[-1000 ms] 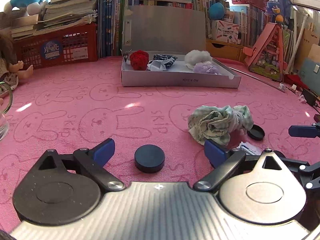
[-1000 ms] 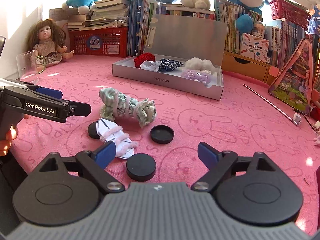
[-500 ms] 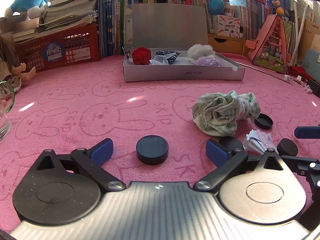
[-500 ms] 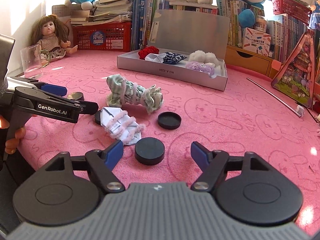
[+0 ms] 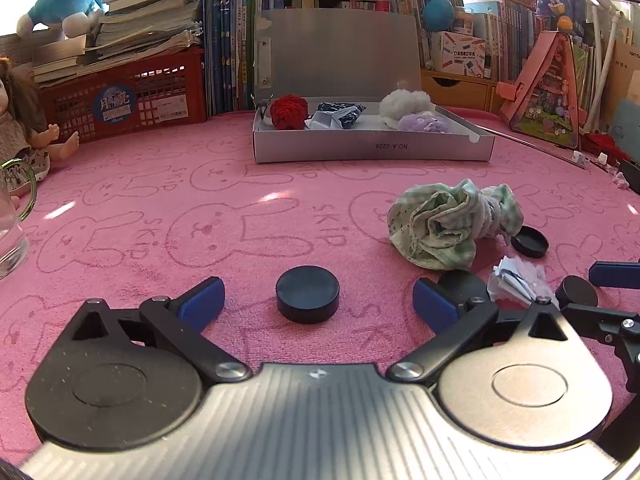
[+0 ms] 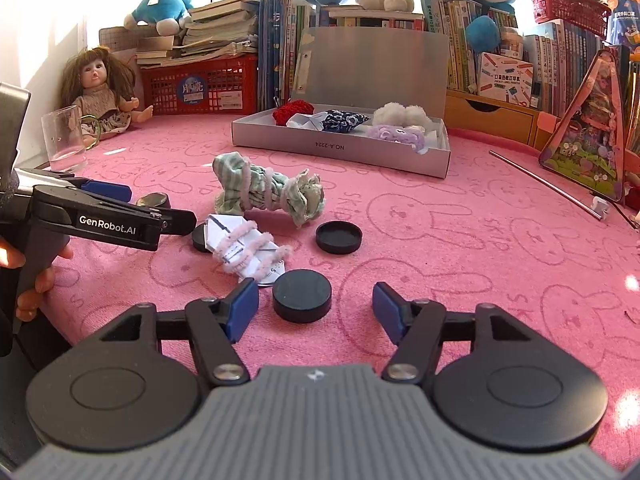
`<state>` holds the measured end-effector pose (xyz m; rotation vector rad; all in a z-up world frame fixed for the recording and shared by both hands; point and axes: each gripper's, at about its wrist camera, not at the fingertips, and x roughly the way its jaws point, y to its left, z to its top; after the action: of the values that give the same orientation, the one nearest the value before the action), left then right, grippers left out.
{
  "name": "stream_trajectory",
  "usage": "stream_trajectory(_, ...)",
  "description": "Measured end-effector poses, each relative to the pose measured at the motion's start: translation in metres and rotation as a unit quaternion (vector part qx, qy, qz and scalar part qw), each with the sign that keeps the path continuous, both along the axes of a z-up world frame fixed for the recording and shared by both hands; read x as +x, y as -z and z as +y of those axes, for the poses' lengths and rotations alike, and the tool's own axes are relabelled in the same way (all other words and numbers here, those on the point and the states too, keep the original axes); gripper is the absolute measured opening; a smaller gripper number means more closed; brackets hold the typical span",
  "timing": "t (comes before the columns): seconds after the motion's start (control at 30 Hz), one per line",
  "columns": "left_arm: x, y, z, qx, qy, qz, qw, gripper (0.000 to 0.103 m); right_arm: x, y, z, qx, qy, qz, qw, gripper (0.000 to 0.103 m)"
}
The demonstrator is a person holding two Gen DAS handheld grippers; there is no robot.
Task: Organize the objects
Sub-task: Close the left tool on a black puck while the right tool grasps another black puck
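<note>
Narrowing around a black round lid [image 6: 302,295] on the pink mat [image 6: 460,240], the right gripper [image 6: 314,306] has been closing, pads not yet touching; left gripper [image 5: 316,302] waits wide open around another lid [image 5: 307,293], so pickup looks imminent

Left gripper [image 6: 120,216] arm: "GenRobot.AI"
Grey box [image 6: 340,148] front wall: "NO.A-2224", upside down
Pink cloth [image 5: 160,200], beside the rabbit outlines: "SKIP"
Red basket [image 5: 132,96] round sticker: "Moon"

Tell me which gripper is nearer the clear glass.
Left. The left gripper is right of the glass; the right gripper, its jaws just closing around a black puck, lies beyond the left one.
</note>
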<state>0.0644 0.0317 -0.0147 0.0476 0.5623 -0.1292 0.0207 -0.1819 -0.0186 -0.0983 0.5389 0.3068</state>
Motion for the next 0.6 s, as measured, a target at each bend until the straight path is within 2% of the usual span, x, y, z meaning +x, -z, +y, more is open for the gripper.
stream_trajectory(0.1, -0.003, -0.002, 0.002, -0.001, -0.007, -0.002, 1.0000, 0.093, -0.001, -0.002, 0.001, -0.004, 0.002, -0.002, 1.000, 0.055)
stream_trajectory(0.27, -0.007, -0.008, 0.006, -0.006, -0.024, -0.004, 0.9997, 0.059, -0.001, -0.004, 0.000, 0.006, -0.003, 0.007, 1.000, 0.042)
stream_trajectory(0.33, -0.008, -0.009, 0.009, -0.013, -0.026, -0.003, 0.9996, 0.053, 0.000, -0.004, 0.000, 0.009, -0.002, 0.009, 1.000, 0.037)
stream_trajectory(0.47, -0.011, -0.012, 0.008, -0.022, -0.019, -0.003, 0.9996, 0.043, 0.000, -0.006, -0.001, 0.011, 0.000, 0.006, 1.000, 0.037)
stream_trajectory(0.6, -0.013, -0.014, 0.002, -0.016, -0.013, -0.008, 0.9997, 0.043, 0.002, -0.008, -0.005, 0.016, 0.010, 0.004, 1.000, 0.037)
